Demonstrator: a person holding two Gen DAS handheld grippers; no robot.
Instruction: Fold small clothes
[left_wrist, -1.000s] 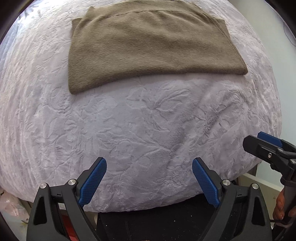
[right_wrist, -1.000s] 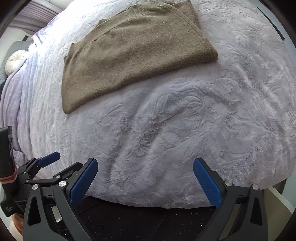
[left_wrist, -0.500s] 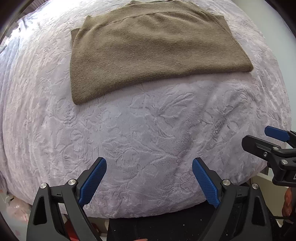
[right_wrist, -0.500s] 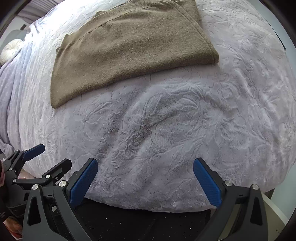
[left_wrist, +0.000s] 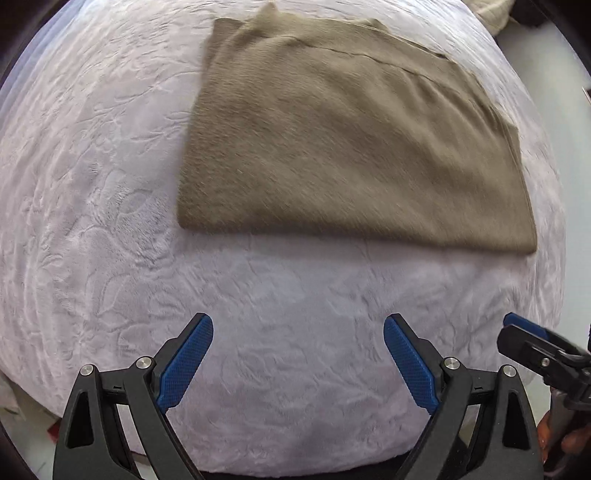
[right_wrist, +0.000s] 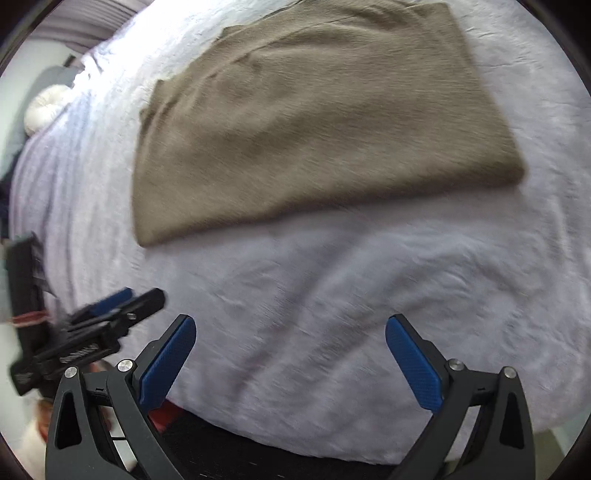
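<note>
A brown knit garment (left_wrist: 347, 147) lies folded flat on the pale lilac bedspread (left_wrist: 295, 314), filling the upper half of both wrist views (right_wrist: 314, 122). My left gripper (left_wrist: 298, 328) hangs open over bare bedspread, a short way in front of the garment's near edge. My right gripper (right_wrist: 290, 328) is open too, with nothing between its blue pads, and is also short of that edge. Each gripper shows in the other's view: the right one at the lower right (left_wrist: 535, 350), the left one at the lower left (right_wrist: 110, 314).
The bedspread (right_wrist: 351, 314) drops off at the near bed edge just under both grippers. A round white cushion (right_wrist: 44, 107) lies far left on the bed. A hand (left_wrist: 565, 439) grips the right tool's handle. Pale wall shows beyond the right side of the bed.
Both grippers have moved forward over the bed toward the garment, which now looms larger and closer. The right wrist view is motion-blurred. Both stay open.
</note>
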